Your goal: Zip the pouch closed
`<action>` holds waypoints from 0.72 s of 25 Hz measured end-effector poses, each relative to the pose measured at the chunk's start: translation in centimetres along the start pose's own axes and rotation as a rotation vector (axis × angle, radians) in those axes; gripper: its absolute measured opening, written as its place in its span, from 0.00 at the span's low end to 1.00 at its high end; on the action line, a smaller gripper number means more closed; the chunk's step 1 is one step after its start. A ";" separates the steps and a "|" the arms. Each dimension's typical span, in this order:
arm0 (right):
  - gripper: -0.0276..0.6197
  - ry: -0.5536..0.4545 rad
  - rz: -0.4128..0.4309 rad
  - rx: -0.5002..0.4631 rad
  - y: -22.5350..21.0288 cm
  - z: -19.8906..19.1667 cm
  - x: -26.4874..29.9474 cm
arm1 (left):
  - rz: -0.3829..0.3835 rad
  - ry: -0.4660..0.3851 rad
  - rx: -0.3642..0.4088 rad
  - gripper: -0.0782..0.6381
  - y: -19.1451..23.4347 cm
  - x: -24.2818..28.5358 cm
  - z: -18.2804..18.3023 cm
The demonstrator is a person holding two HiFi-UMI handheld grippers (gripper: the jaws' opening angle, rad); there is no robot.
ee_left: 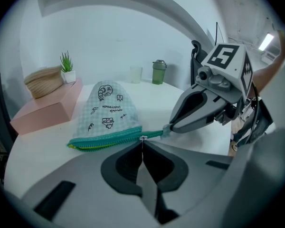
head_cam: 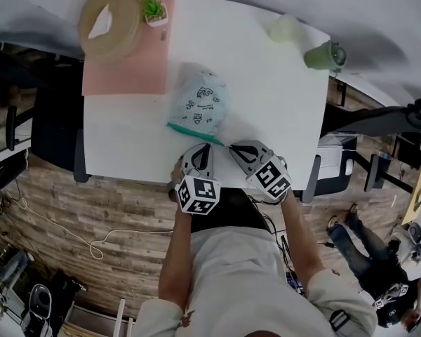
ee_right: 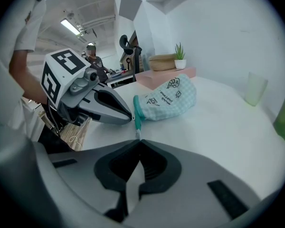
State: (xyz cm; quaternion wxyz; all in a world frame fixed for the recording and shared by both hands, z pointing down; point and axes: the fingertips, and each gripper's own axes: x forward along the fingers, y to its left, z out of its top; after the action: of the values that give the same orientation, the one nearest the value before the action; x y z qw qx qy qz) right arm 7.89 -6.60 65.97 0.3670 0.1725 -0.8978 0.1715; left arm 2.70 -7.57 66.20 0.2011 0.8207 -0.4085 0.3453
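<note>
The pouch (head_cam: 200, 100) is lying in the middle of the white table (head_cam: 266, 97), with its zipper edge toward the person. The left gripper (ee_left: 142, 144) is pinching the little pull (ee_left: 142, 138), jaws tight together. The right gripper (ee_right: 138, 144) is pinching the tab (ee_right: 137, 127) at the zipper's end, jaws tight too. The zipping looks like it is just starting, as yellow is peeking out along the zipper. Next, the pull needs sliding toward the left of the left gripper view while the tab is held back. A pink box (head_cam: 126, 76), a plant (head_cam: 154, 9) and a green cup (head_cam: 326, 56) are sitting along the top. Wood floor (head_cam: 126, 209) is showing below.
</note>
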 end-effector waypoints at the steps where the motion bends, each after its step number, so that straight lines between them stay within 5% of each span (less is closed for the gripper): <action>1: 0.05 0.003 -0.002 -0.001 -0.1 0.0 0.0 | 0.007 -0.001 -0.006 0.11 0.2 0.0 0.0; 18: 0.05 0.023 -0.034 0.021 -1.2 -0.5 -0.3 | 0.082 -0.005 -0.069 0.11 4.6 -1.0 -0.5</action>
State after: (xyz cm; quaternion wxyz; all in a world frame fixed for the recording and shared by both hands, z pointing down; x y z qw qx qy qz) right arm 8.94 -7.39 66.31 0.3782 0.1896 -0.8887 0.1768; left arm -1.65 -9.44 66.06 0.2140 0.7968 -0.4538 0.3368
